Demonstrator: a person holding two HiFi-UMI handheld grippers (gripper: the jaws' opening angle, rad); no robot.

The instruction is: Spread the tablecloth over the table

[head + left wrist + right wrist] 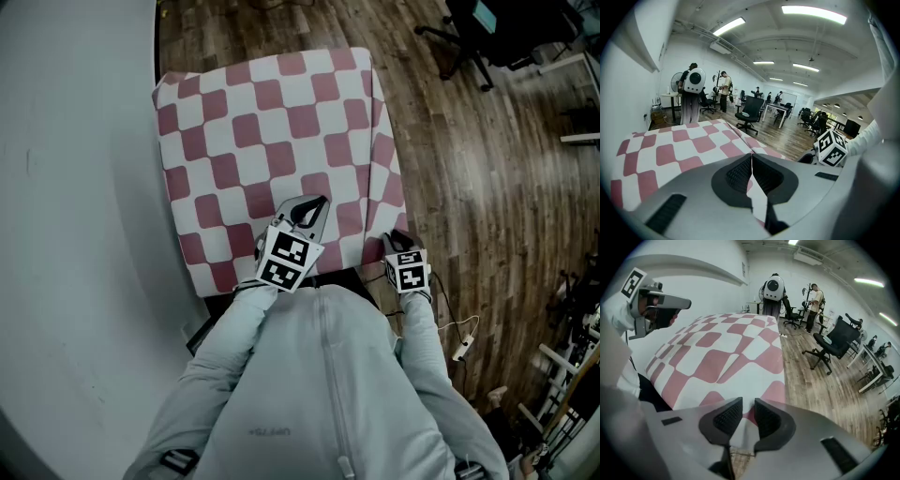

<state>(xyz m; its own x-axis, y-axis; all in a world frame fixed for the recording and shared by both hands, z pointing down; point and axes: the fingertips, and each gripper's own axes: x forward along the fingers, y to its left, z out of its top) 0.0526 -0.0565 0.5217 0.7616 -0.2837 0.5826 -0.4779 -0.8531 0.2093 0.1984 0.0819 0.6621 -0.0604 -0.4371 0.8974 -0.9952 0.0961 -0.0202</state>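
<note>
A pink-and-white checked tablecloth (272,122) covers the small table, and its right side hangs over the edge. My left gripper (317,204) is over the cloth's near edge, about mid-width. In the left gripper view its jaws (752,157) are shut tip to tip, with the cloth (670,150) showing beyond them. My right gripper (398,236) points steeply down at the near right corner. Its jaws (748,404) stand a little apart, the cloth's edge (722,352) lies in the gap, and the pads are not pressing on it. The left gripper (682,305) also shows in the right gripper view.
A white wall (75,187) runs along the table's left side. Wooden floor (487,187) lies to the right, with office chairs (469,37) at the back and a cable with a plug (459,349) near my feet. People stand far off (724,89). A black chair (832,345) is on the right.
</note>
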